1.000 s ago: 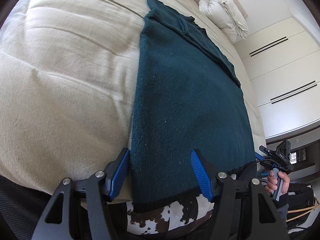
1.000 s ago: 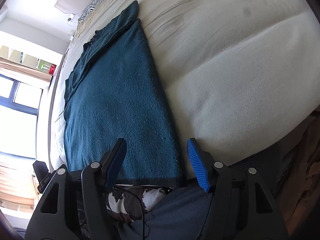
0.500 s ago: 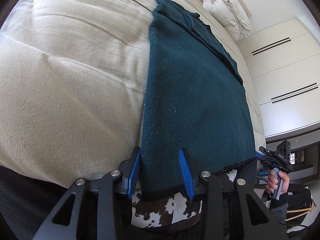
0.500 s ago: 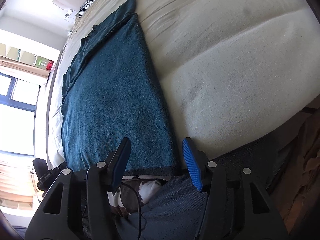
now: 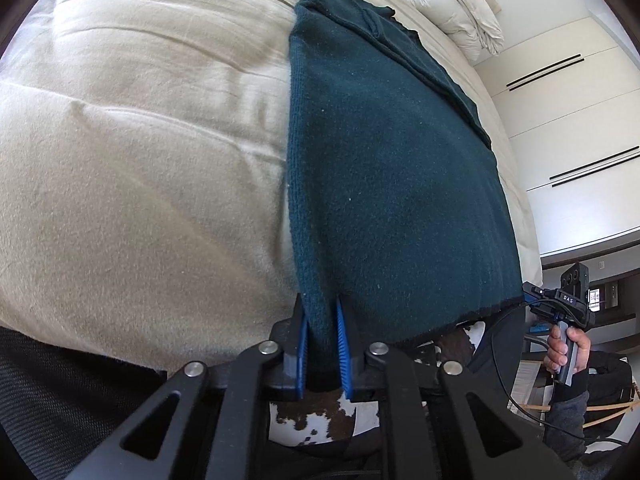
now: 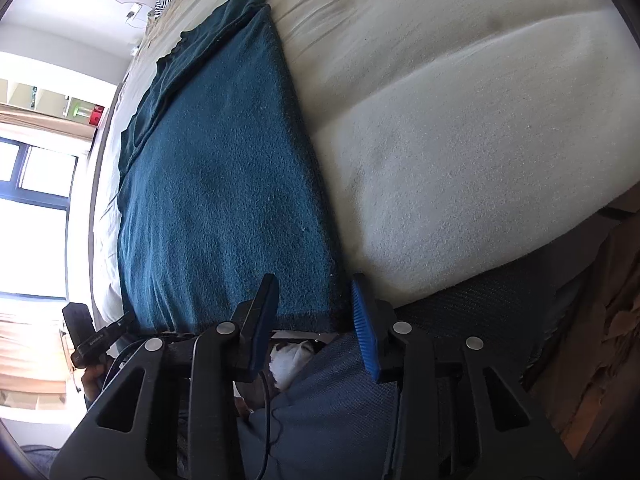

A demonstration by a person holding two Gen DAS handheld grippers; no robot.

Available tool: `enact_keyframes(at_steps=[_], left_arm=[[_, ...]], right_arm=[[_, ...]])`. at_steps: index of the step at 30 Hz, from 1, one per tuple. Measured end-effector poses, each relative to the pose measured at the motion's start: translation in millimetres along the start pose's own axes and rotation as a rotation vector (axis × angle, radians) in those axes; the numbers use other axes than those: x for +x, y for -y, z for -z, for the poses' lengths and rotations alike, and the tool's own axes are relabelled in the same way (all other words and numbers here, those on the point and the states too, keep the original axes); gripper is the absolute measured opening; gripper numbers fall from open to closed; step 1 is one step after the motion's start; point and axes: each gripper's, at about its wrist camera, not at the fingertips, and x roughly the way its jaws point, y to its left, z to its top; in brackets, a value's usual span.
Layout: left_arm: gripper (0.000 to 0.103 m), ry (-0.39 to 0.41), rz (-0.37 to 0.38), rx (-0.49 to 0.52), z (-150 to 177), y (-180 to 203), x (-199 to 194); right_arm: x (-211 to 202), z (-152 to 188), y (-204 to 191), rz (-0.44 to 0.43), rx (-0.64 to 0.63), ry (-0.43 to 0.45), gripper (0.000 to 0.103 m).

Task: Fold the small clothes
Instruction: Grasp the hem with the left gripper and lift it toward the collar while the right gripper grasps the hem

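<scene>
- dark teal sweater [image 5: 384, 184] lies flat along the cream bed [image 5: 140, 160], hem at the near edge
- left gripper [image 5: 322, 344] jaws closing, pinching the hem corner
- right gripper [image 6: 316, 320] jaws closing, half-open around the other corner, pads not pressing

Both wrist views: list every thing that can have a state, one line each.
Teal garment: spread flat on the bed, top part folded over.
Left gripper: closing, pinching the garment's near corner.
Right gripper: closing, hem corner between its pads, not pinched.
White duvet: bundled up.
</scene>
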Motion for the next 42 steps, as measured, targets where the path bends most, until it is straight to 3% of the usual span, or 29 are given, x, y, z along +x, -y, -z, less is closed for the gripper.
enact_keyframes(at_steps=[4, 7, 14, 22, 26, 35, 42], left_arm=[[0.008, 0.007, -0.005, 0.007, 0, 1, -1], [0.007, 0.018, 0.005, 0.014, 0, 4, -6], [0.007, 0.128, 0.188, -0.048, -16, 8, -42], [0.007, 0.268, 0.411, -0.128, -62, 14, -79], [0.007, 0.313, 0.498, -0.207, -85, 10, -82], [0.007, 0.376, 0.599, -0.352, -133, -15, -75], [0.007, 0.406, 0.624, -0.389, -187, -15, -62]], right_arm=[[3, 4, -5, 0.02, -0.037, -0.015, 0.013], [1, 7, -10, 0.03, -0.065, -0.005, 0.008], [-32, 1, -29, -0.125, -0.087, 0.102, 0.007], [-66, -47, -59, -0.301, -0.072, 0.277, 0.007], [-75, -73, -71, -0.333, -0.068, 0.35, 0.007], [-78, -141, -80, -0.367, -0.006, 0.46, 0.007], [-67, -198, -103, -0.301, -0.031, 0.511, 0.007]])
